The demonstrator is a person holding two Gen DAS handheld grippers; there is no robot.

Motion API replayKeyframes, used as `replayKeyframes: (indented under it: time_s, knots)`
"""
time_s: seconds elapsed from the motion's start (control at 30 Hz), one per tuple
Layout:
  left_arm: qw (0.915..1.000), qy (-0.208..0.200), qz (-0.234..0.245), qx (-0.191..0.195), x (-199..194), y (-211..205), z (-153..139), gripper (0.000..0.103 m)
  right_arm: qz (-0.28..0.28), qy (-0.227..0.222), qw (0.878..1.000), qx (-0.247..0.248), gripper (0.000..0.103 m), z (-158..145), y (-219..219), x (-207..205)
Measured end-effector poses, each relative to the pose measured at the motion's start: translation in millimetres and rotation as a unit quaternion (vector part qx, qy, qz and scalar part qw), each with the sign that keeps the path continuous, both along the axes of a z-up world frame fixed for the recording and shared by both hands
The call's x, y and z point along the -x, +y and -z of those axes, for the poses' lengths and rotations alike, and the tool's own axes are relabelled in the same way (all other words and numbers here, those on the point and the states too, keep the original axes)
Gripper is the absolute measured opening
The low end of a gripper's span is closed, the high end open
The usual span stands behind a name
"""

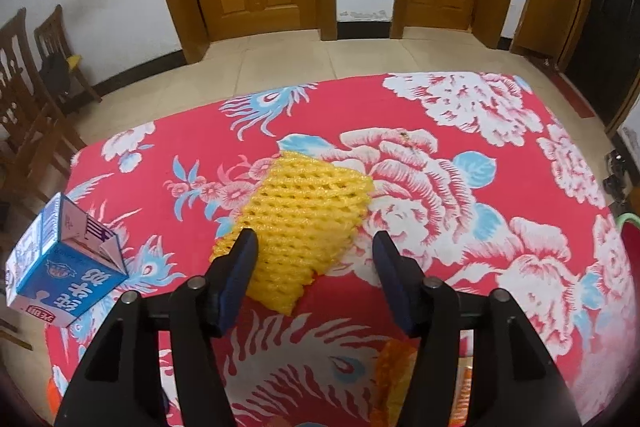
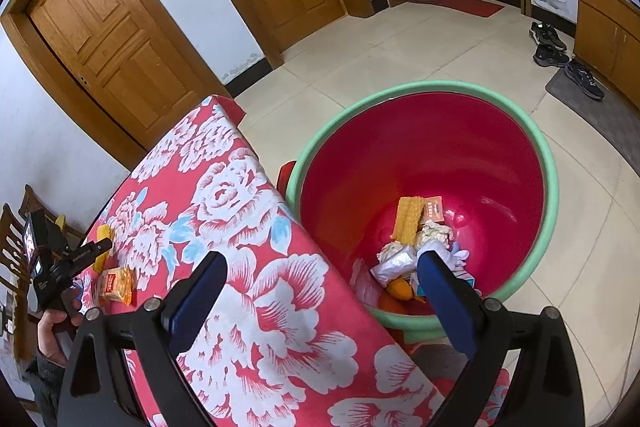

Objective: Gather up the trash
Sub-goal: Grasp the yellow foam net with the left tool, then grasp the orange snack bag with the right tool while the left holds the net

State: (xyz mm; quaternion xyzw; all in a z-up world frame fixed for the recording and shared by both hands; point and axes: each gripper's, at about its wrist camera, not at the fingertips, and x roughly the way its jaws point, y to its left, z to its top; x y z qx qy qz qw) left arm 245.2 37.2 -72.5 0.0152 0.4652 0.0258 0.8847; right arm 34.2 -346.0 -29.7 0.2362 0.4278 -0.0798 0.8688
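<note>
Left hand-held gripper (image 1: 314, 247) hangs over the yellow foam fruit net (image 1: 298, 223), jaws apart, nothing pinched yet. The net lies flat on the flowered surface (image 1: 440, 267). Best to come down astride its near edge and squeeze gently. Right hand-held gripper (image 2: 320, 267), apart and empty, waits by the red bin (image 2: 552, 187).

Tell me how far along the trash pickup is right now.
Partly done: the red basin beside the table already holds crumpled paper, wrappers and a yellow foam net. In hand: nothing yet; the left tongs stand open over the yellow foam net on the tablecloth, not gripping it. The right tongs are open and empty. Left: that net, the milk carton at the table edge and an orange packet.
</note>
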Motion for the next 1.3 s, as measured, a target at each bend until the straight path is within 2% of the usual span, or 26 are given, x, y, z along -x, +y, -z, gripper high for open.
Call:
replayKeyframes:
  time_s: [0.07,0.2,0.33,0.6,0.77,1.0,1.3]
  knots:
    - [0.9999,-0.004,-0.003,-0.015,1.6,-1.8,1.2,0.055,0.0,0.0,1.0,-0.001,0.098,0.9,-0.2,-0.3]
    - [0.9994,-0.01,-0.018,-0.029,3.7,2.1,0.0,0.031,-0.002,-0.001,1.0,-0.002,0.098,1.7,0.7,-1.0]
    - [0.9995,-0.015,-0.024,-0.017,6.7,13.0,-2.6,0.017,-0.005,-0.004,1.0,-0.004,0.098,1.5,1.8,-1.0]
    - [0.9969,-0.03,-0.028,0.068,28.3,34.2,-17.7,0.013,-0.024,-0.009,1.0,0.001,0.098,-2.5,15.0,-5.9]
    - [0.9936,-0.041,-0.027,0.102,55.0,39.9,-32.2,0.013,-0.054,-0.014,0.998,0.006,0.098,-8.2,33.3,-13.4]
    - [0.9901,-0.048,-0.037,0.126,94.8,48.5,-44.4,0.013,-0.121,-0.026,0.992,0.016,0.098,-17.3,75.9,-30.9]
    - [0.9861,-0.043,-0.064,0.147,130.1,64.7,-41.7,0.013,-0.216,-0.016,0.976,0.027,0.098,-12.6,146.4,-58.6]
